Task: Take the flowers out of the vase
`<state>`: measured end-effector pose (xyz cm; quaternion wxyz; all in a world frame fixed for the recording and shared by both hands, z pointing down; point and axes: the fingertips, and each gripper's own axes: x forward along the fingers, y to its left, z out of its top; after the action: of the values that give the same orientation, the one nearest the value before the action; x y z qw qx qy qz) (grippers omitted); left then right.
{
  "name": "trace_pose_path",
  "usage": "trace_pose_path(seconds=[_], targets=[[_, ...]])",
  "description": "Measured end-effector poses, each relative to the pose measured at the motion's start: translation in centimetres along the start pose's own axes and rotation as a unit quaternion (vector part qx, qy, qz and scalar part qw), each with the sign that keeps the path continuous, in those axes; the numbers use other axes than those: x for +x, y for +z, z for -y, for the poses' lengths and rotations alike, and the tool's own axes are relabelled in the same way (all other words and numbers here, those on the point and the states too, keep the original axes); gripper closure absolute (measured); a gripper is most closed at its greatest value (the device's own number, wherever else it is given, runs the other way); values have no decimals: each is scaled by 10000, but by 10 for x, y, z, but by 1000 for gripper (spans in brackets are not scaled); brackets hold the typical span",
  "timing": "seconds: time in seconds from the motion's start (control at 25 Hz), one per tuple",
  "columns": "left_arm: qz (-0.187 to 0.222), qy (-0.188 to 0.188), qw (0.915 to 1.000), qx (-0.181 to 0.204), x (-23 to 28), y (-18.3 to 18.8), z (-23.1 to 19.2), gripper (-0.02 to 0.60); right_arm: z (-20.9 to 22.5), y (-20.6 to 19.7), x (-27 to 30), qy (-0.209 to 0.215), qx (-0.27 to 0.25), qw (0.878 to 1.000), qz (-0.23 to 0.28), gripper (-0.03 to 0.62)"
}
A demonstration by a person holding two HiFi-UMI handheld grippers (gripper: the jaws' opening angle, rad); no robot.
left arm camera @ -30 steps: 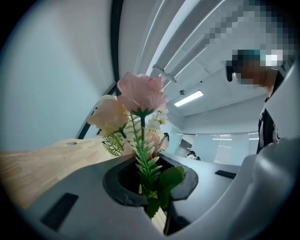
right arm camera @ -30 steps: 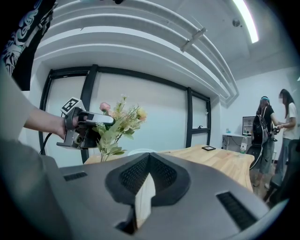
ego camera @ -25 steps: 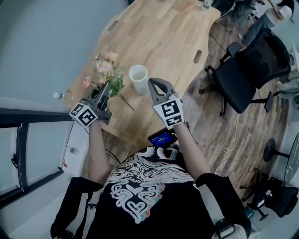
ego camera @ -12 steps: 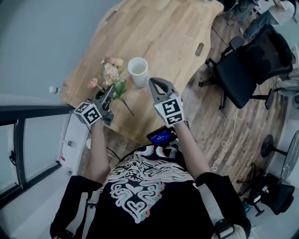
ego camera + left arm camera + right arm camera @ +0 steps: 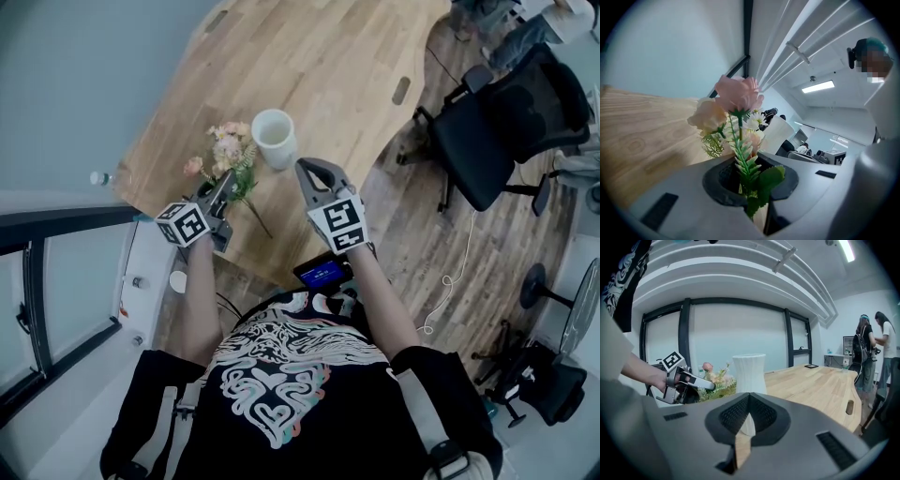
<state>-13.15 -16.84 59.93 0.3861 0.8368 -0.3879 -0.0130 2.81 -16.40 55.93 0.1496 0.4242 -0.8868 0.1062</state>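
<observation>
A bunch of pink and cream artificial flowers (image 5: 223,155) is out of the white ribbed vase (image 5: 274,139) and sits low over the wooden table (image 5: 328,66), just left of the vase. My left gripper (image 5: 223,186) is shut on its green stems (image 5: 746,174), and the blooms (image 5: 736,96) stick out past the jaws. The long stem end (image 5: 258,220) trails back over the table. My right gripper (image 5: 306,171) is shut and empty, and points at the vase (image 5: 750,373) from the near side. The right gripper view also shows the left gripper (image 5: 686,382) with the flowers (image 5: 715,377).
The table's near edge lies just below both grippers. A black office chair (image 5: 497,141) stands on the floor to the right. A small device with a blue screen (image 5: 323,275) hangs at my waist. Two people (image 5: 871,352) stand beyond the table's far end.
Both grippers have come down towards the table. The left one has lowered the flowers beside the vase and rolled a little. The right one stays shut and empty.
</observation>
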Motion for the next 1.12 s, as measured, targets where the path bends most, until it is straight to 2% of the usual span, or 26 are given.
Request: trace_pose_path(seconds=[0.2, 0.72, 0.96, 1.12], targets=[[-205, 172, 9994, -205, 9, -15, -11, 512, 2, -11, 3, 39, 95, 9999, -129, 591], [-313, 491, 9960, -677, 22, -50, -25, 512, -2, -36, 9, 230, 589, 9974, -348, 591], [-240, 577, 9958, -671, 22, -51, -28, 511, -9, -37, 14, 268, 636, 9969, -381, 591], [-221, 797, 9936, -775, 19, -53, -34, 503, -10, -37, 14, 265, 695, 9965, -387, 591]])
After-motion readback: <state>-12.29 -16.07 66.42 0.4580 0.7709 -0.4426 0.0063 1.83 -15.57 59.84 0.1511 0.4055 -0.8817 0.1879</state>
